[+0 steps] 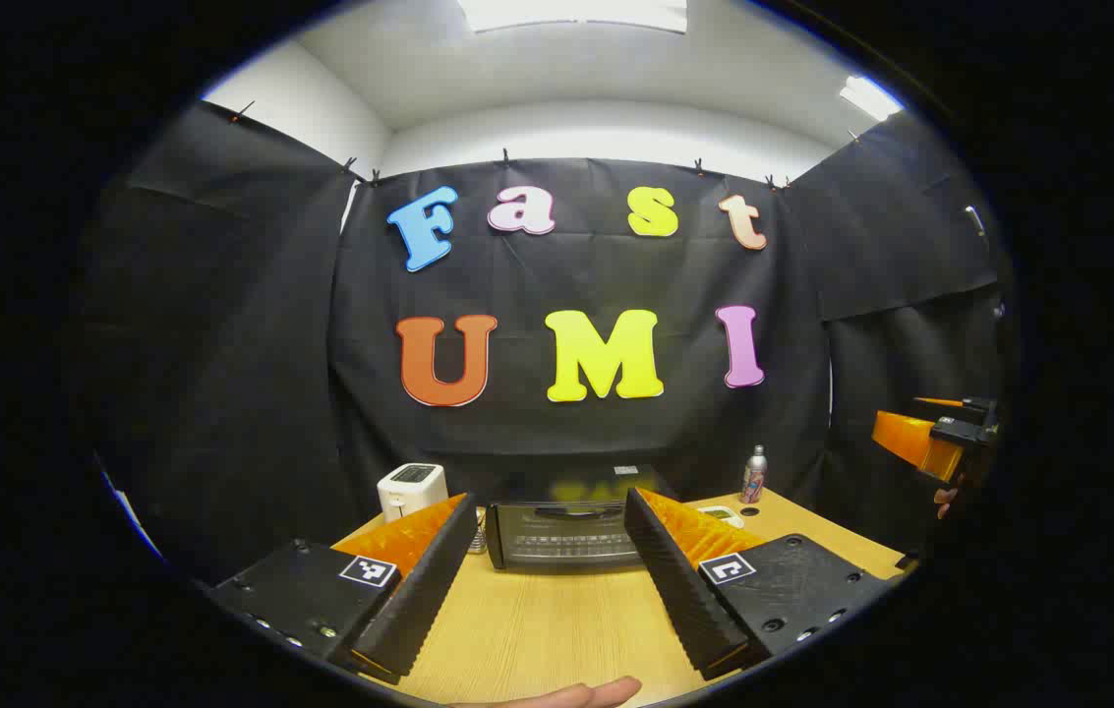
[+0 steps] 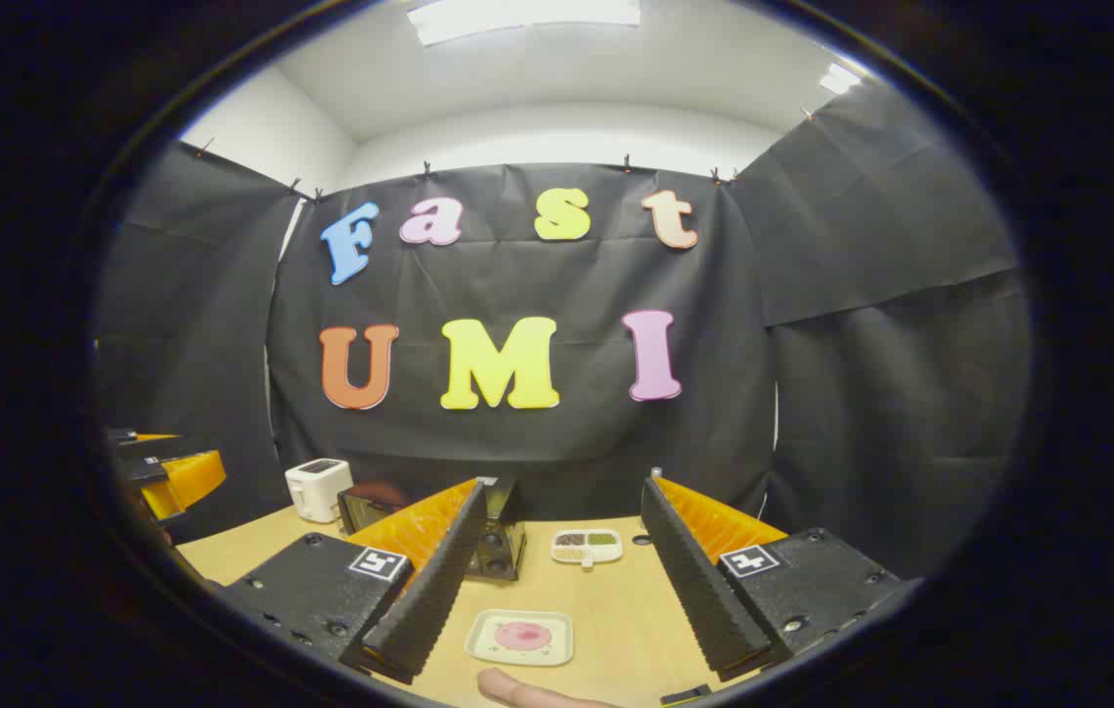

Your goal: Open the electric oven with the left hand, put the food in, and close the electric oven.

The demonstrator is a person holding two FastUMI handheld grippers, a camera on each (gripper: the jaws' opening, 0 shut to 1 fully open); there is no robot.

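The electric oven (image 1: 566,532) stands shut on the wooden tabletop (image 1: 557,619), against the black cloth wall, its dark glass door and horizontal handle facing the left hand-held gripper (image 1: 551,575). That gripper hovers above the tabletop in front of the oven, its two fingers spread wide apart with nothing between them, the oven framed in the gap. Just left of the oven sits a white toaster (image 1: 412,489); to the oven's right a small metal bottle (image 1: 754,474) stands upright, with a small white dish (image 1: 720,512) between the bottle and the oven. Far right of the oven, the other gripper is seen raised in the air, held by a hand.

In the right gripper view, the right hand-held gripper (image 2: 561,580) is likewise held wide apart and empty. The food (image 2: 521,635), a pink round piece, lies on a pale square plate (image 2: 488,644) on the tabletop, in front of the oven (image 2: 493,536) and to its right, nearer the camera and between the fingers. Just right of the oven lies a white divided dish (image 2: 587,547) holding dark and green portions. A fingertip (image 2: 517,688) shows at the bottom edge, nearer than the plate.
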